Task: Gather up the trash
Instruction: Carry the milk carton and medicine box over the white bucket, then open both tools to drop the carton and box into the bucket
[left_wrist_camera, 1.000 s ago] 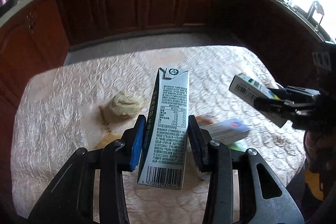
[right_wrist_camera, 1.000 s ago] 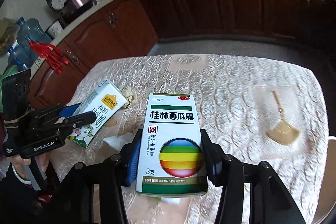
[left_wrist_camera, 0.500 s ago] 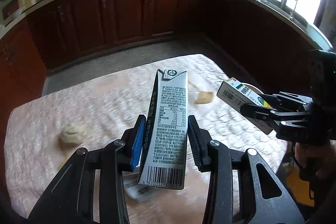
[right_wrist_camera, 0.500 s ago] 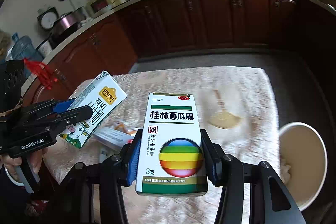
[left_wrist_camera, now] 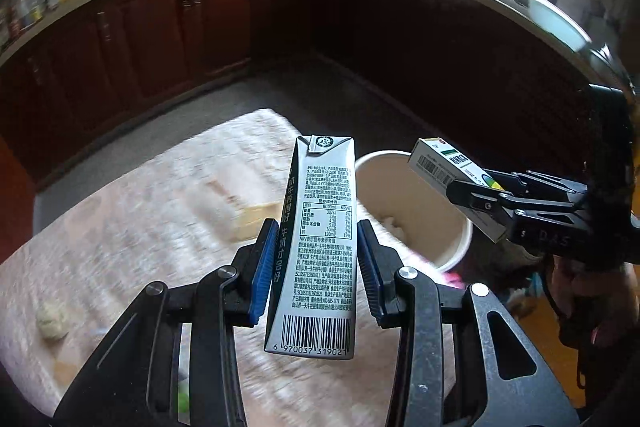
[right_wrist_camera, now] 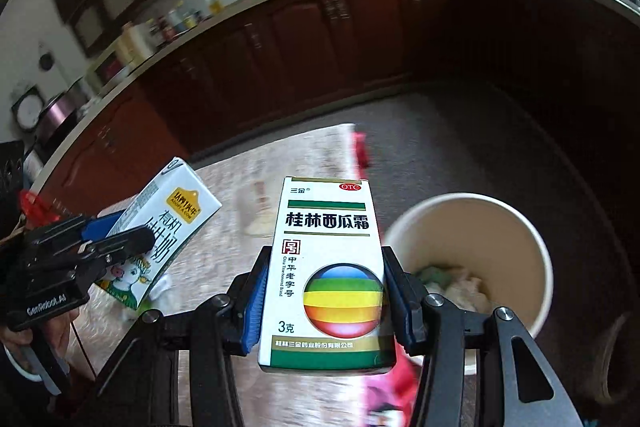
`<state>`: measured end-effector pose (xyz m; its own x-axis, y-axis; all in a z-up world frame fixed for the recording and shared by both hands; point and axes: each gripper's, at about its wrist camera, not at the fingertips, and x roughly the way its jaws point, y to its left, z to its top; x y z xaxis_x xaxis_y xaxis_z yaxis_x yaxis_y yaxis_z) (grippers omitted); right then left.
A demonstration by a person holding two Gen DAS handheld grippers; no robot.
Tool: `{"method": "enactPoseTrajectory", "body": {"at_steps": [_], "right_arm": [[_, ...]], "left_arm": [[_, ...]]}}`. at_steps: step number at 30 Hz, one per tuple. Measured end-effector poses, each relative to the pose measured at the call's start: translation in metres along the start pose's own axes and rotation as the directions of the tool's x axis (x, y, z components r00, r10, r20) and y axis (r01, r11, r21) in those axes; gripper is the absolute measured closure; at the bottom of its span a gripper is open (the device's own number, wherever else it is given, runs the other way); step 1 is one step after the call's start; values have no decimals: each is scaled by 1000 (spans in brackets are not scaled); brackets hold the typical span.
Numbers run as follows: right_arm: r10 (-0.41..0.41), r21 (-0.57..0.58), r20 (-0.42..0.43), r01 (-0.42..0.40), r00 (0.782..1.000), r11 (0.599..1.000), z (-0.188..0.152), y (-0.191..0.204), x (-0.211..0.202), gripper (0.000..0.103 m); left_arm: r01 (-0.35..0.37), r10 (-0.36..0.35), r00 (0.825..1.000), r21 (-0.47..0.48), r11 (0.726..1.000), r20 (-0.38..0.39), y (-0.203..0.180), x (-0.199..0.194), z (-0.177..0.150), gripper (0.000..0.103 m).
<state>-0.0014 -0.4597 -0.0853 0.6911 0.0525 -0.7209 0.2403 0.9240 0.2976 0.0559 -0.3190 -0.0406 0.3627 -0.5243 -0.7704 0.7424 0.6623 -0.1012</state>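
Observation:
My left gripper (left_wrist_camera: 316,251) is shut on a tall milk carton (left_wrist_camera: 320,239), held upright above the table; it also shows in the right wrist view (right_wrist_camera: 160,239). My right gripper (right_wrist_camera: 324,291) is shut on a white medicine box (right_wrist_camera: 326,279) with a rainbow ball; it also shows in the left wrist view (left_wrist_camera: 452,179). A beige paper bin (left_wrist_camera: 424,211) stands at the table's right edge, with crumpled paper inside (right_wrist_camera: 460,287). Both items hover near its rim (right_wrist_camera: 548,267).
The table has a cream patterned cloth (left_wrist_camera: 140,227). A crumpled tissue ball (left_wrist_camera: 52,319) and a tan scrap (left_wrist_camera: 252,219) lie on it. Dark wooden cabinets (left_wrist_camera: 180,27) ring the room. Pink material (right_wrist_camera: 392,387) lies beside the bin.
Both grippers have swung right with their items still held. The bin has come into view and now sits just ahead of both. The tissue ball has slid to the left.

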Motion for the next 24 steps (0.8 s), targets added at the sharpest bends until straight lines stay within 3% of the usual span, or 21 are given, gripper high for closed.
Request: {"method": "enactPoseTrajectory", "body": {"at_steps": [9, 24], "right_arm": [[-114, 112, -21, 115, 993, 987, -6, -69, -4, 54], [-191, 161, -93, 205, 977, 965, -9, -109, 24, 54]], "left_arm": [[51, -50, 997, 28, 998, -53, -46, 58, 26, 66], [76, -77, 991, -8, 997, -105, -74, 116, 37, 66]]}}
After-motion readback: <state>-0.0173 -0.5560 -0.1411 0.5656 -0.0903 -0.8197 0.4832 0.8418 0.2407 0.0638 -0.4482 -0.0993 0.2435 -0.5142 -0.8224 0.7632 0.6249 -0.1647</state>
